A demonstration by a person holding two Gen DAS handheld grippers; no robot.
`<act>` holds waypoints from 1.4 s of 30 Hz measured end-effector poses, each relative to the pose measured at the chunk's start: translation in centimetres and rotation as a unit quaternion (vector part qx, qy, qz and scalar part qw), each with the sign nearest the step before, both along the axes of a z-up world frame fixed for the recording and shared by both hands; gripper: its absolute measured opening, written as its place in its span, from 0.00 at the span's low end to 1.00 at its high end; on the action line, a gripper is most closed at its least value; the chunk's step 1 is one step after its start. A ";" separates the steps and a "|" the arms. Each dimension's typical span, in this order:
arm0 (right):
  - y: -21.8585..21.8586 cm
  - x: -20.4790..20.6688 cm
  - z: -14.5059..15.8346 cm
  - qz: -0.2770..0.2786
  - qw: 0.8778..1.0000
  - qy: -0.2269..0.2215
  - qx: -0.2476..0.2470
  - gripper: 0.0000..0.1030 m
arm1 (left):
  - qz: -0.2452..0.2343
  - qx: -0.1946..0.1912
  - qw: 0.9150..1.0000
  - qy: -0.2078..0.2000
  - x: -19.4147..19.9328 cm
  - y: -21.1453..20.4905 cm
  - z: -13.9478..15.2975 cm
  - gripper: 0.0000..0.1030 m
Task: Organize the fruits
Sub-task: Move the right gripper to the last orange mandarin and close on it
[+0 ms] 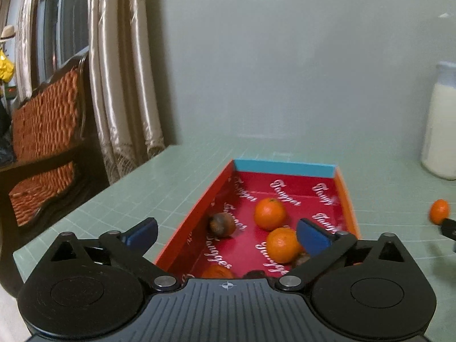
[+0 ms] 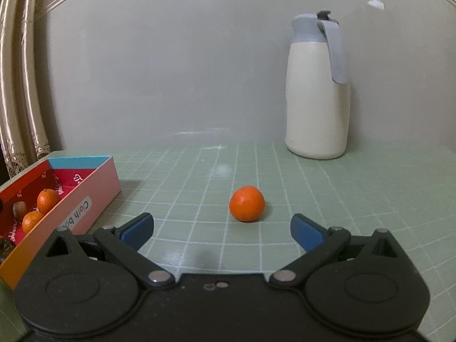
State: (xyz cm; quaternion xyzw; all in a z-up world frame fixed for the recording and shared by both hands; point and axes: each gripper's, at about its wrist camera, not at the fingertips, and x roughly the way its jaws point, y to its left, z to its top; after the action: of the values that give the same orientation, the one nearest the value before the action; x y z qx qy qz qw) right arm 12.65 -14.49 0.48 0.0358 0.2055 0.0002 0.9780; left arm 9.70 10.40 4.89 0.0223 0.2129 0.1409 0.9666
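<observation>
the loose mandarin [image 2: 247, 203] is seen lying straight ahead of the right gripper [image 2: 222, 229], a little to the right of the midline between its blue pads [image 2: 306, 232] and just beyond their tips, on the green gridded mat [image 2: 356, 199]. no long axis is offered by the fruit: it is nearly round, slightly flattened, so it is judged that a grip can be taken from any side. the right gripper's jaws are held wide apart with nothing between them, and the mandarin is not touched. the right hand is judged the nearer one; in the left wrist view the same fruit is seen far off at the right edge, well apart from the left gripper [image 1: 226, 235]. the left gripper's jaws are also spread wide and empty, held over the near part of the box [image 1: 199, 213]. the box stands to the left of the loose mandarin, well apart from it, with a red printed floor, a blue far wall and a pink outer side. inside it two orange mandarins [image 1: 269, 213] are seen near each other, with a brown, dull fruit [image 1: 222, 224] to their left; further pieces at the near end are partly hidden. the loose mandarin looks bright orange, smooth and glossy, resting still. a cream jug [image 2: 317, 97] stands behind it against the wall, well apart.
</observation>
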 end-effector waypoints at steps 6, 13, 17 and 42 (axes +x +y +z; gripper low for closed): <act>-0.4 0.9 -0.5 -0.007 1.000 0.018 0.010 1.00 | 0.008 -0.002 1.000 -0.001 -2.0 0.1 -0.6 1.00; -0.8 1.9 -0.9 -0.010 0.999 0.039 0.023 1.00 | 0.035 -0.007 0.999 -0.004 -1.8 0.2 -1.4 1.00; -1.3 2.9 -1.2 -0.015 0.998 0.057 0.037 1.00 | 0.054 -0.024 0.998 -0.005 -1.8 0.8 -1.8 1.00; -3.1 7.0 -1.9 -0.028 0.994 0.094 0.054 1.00 | 0.066 -0.055 0.996 -0.013 -1.8 2.4 -1.8 1.00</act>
State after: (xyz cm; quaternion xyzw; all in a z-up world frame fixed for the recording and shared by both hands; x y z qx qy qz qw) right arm 19.61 -17.56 -1.38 0.0946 0.2950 -0.0195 0.9506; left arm 7.90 12.79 3.13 -0.0465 0.2092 0.1926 0.9576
